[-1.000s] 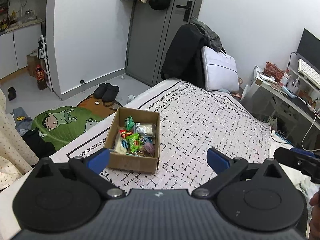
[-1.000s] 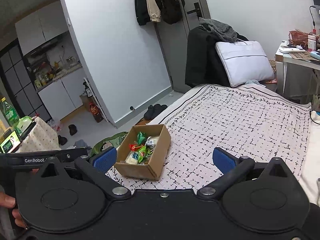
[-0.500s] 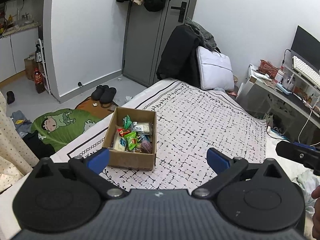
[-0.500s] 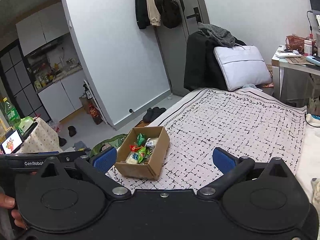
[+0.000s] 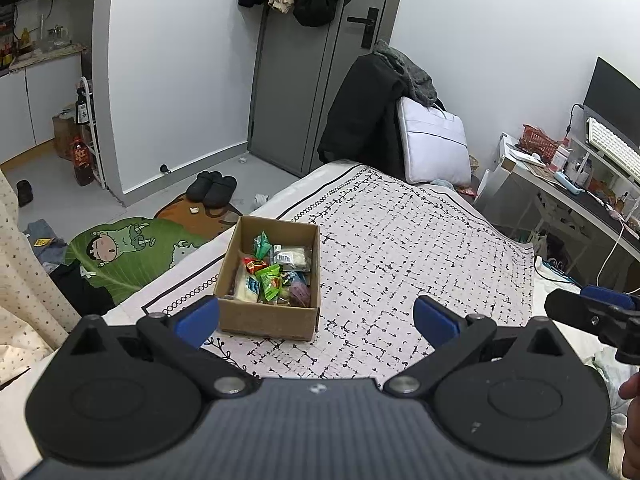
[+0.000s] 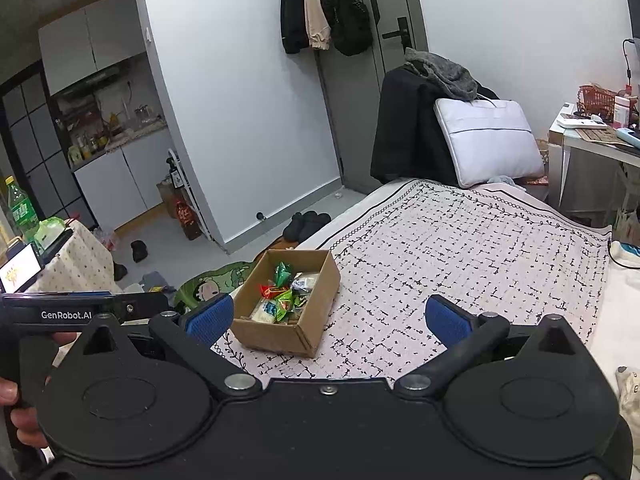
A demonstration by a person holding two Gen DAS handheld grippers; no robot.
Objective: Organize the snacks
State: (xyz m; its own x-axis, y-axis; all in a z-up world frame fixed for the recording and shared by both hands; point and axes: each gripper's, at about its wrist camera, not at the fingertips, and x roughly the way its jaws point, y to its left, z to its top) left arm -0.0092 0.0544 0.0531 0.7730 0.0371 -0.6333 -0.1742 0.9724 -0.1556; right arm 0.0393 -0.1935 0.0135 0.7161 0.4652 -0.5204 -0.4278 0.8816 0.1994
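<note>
1. Bed (image 5: 420, 240): fills the centre and right of both views. It carries a white cover with a black broken-grid pattern and a leaf-scroll border.
2. Dark coat (image 5: 360, 116): draped over a chair at the far end of the bed, upper centre of the left view. A white padded bag (image 5: 434, 148) leans against it.
3. Green cartoon floor mat (image 5: 120, 252): on the floor at the left of the left view, beside the bed edge. A pair of dark slippers (image 5: 212, 190) sits beyond it, near the grey door.
4. Cardboard box (image 5: 268, 322): open-topped, standing on the bed near its left edge, lower centre of the left view and centre-left of the right view.
5. Snacks (image 5: 276, 272): all visible packets lie inside the box; green, red, white and clear wrappers, loosely heaped. None seen on the bed cover.
6. Left tongs (image 5: 316, 316): blue-padded tips spread wide, nothing between them. Raised above the bed, short of the box.
7. Right tongs (image 6: 328, 316): likewise spread wide and empty, above the bed, with the box showing just inside the left tip.
8. A hand (image 6: 20, 412) shows at the lower left edge of the right view, on the grip of the other device.
</note>
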